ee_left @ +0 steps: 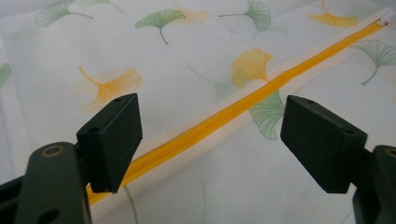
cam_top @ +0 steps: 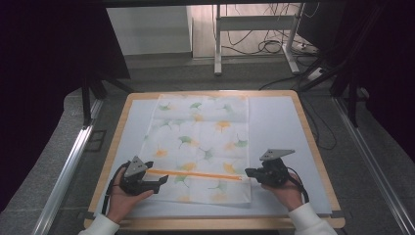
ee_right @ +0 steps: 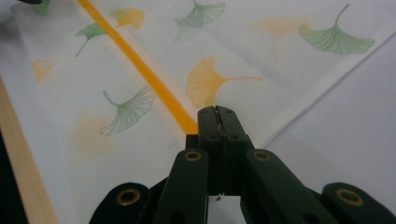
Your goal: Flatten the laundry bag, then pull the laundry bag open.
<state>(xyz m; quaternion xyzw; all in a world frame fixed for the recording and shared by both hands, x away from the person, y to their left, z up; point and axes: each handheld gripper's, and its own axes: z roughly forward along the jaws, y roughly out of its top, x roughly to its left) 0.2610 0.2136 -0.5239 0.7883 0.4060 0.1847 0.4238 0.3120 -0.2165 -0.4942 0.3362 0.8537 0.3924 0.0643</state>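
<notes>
White-topped table: right hand-held gripper clenched at the orange zipper's end, left hand-held gripper spread wide over it.

High view: table evenly lit, both upper corners dark. Gripper views: soft shadows, no glare; far cloth blurred.

cloth: white w/ green + orange ginkgo-leaf print | zip: orange, betw. both grippers | grippers: black, grey top plates | table: pale blue top, light wood rim
</notes>
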